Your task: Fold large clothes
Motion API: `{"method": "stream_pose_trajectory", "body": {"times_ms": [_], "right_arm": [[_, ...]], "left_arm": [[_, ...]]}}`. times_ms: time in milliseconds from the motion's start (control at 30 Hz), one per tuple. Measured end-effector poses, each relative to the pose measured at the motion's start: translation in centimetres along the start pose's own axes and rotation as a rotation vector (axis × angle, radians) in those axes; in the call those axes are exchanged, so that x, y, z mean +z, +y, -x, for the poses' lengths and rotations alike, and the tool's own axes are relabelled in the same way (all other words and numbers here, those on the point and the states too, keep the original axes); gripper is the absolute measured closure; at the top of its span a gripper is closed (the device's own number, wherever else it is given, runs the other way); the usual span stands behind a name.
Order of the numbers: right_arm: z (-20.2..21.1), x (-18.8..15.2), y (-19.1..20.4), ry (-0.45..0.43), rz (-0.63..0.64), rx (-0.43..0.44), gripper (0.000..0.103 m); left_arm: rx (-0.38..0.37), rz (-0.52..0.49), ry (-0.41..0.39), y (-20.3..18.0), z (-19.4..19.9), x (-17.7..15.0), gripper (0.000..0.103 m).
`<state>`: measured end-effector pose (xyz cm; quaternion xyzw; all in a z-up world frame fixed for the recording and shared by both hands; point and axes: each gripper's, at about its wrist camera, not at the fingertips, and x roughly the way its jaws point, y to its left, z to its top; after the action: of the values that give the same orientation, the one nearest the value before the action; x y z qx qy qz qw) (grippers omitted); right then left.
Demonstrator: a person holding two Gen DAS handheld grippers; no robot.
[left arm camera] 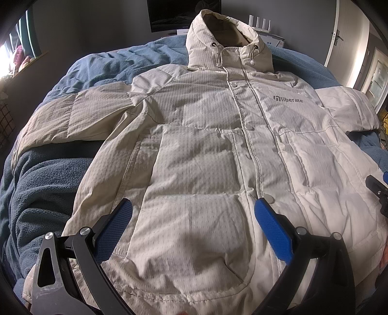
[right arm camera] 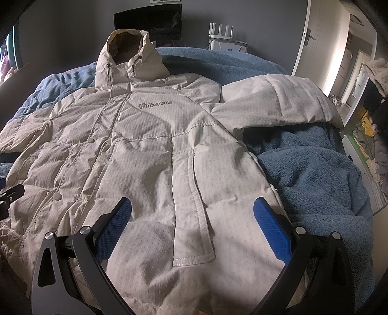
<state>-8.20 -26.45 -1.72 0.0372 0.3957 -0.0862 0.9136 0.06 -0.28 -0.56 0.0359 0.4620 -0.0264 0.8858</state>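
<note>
A large cream hooded puffer jacket (left arm camera: 198, 150) with a "liberate" logo lies face up, closed and spread flat on a blue fleece blanket (left arm camera: 41, 184). Its sleeves stretch out to both sides and its hood points away from me. My left gripper (left arm camera: 192, 206) is open and empty, just above the jacket's lower left front. My right gripper (right arm camera: 192, 206) is open and empty above the lower right front of the jacket (right arm camera: 155, 155), near the pocket flap (right arm camera: 194, 213). The right gripper's tip also shows at the right edge of the left wrist view (left arm camera: 378, 191).
The blanket (right arm camera: 310, 174) covers a bed. A dark monitor (right arm camera: 150, 21) and a white router (right arm camera: 222, 30) stand beyond the hood. A white door (right arm camera: 308, 36) and cluttered shelves (right arm camera: 368, 135) are to the right. A window (left arm camera: 9, 53) is at the left.
</note>
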Motion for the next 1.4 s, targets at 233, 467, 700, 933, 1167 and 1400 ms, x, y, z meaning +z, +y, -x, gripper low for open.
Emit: {"method": "stream_pose_trajectory", "body": {"times_ms": [233, 467, 700, 933, 1167, 1400], "right_arm": [[1.9, 1.8, -1.2, -0.055, -0.054, 0.006, 0.007], [4.2, 7.6, -5.7, -0.211, -0.033, 0.054, 0.007], [0.7, 12.7, -13.4, -0.201, -0.068, -0.005, 0.007], [-4.9, 13.4, -22.9, -0.126, -0.328, -0.008, 0.007], [-10.8, 12.7, -30.6, -0.007, -0.508, -0.030, 0.016], [-15.8, 11.7, -33.9, 0.052, -0.674, 0.060, 0.035]], "left_arm": [[0.009, -0.006, -0.008, 0.4, 0.3, 0.3, 0.006], [-0.026, 0.016, -0.195, 3.7, 3.2, 5.1, 0.006], [-0.036, 0.058, -0.136, 5.8, 0.2, 8.6, 0.006], [0.000, 0.117, -0.119, 8.0, -4.3, 8.1, 0.006], [-0.096, 0.130, -0.026, 9.0, -7.4, 7.3, 0.006], [-0.097, 0.049, -0.003, 7.7, -8.6, 7.6, 0.008]]}}
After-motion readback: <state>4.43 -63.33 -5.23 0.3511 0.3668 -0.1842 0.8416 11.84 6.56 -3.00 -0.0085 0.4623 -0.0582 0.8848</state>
